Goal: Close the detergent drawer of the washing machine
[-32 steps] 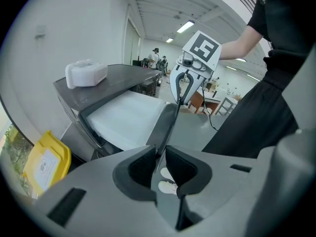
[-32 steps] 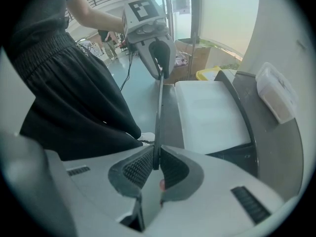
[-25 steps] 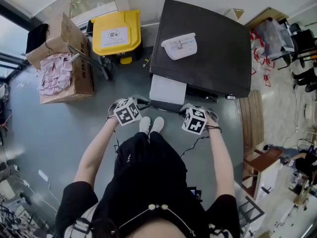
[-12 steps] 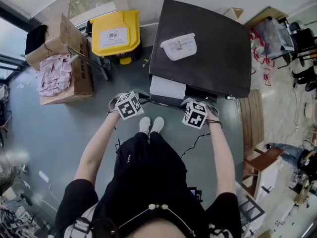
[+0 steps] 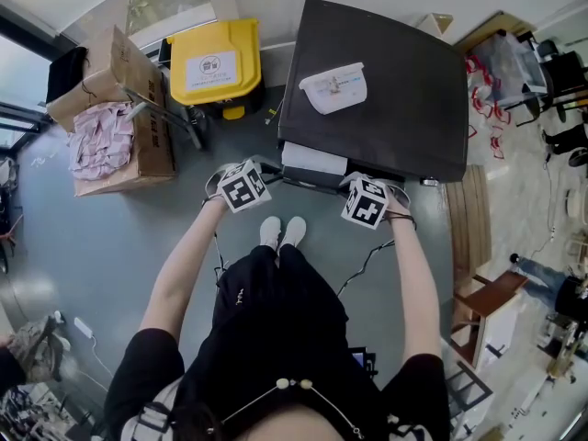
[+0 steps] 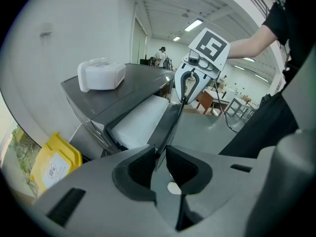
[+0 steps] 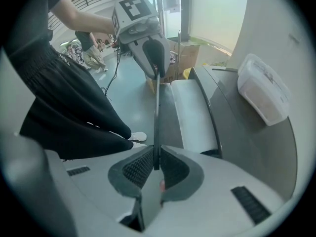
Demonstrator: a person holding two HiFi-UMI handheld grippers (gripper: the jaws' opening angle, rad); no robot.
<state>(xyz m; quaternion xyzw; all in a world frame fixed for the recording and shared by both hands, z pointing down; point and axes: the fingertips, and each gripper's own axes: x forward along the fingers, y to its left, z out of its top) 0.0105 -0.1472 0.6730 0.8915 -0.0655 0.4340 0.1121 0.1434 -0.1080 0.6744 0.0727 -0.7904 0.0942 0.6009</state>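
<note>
I stand in front of the washing machine [image 5: 386,81] with both bare forearms stretched forward and down, one on each side of my shoes [image 5: 281,231]. The detergent drawer [image 5: 312,158] is at the front left of the machine and stands partly out, its white inside open to the top. My left gripper [image 6: 159,156] is at the left end of the drawer's dark front panel [image 6: 168,125], and its fingers [image 6: 133,168] stand close around the thin edge. They seem to press on it, though I see a small gap on one side. My right gripper [image 7: 156,164] points steeply down at the right end of the panel, and its fingers [image 7: 138,169] are closed tightly on the edge. A white container [image 5: 333,86] lies on top of the machine.
</note>
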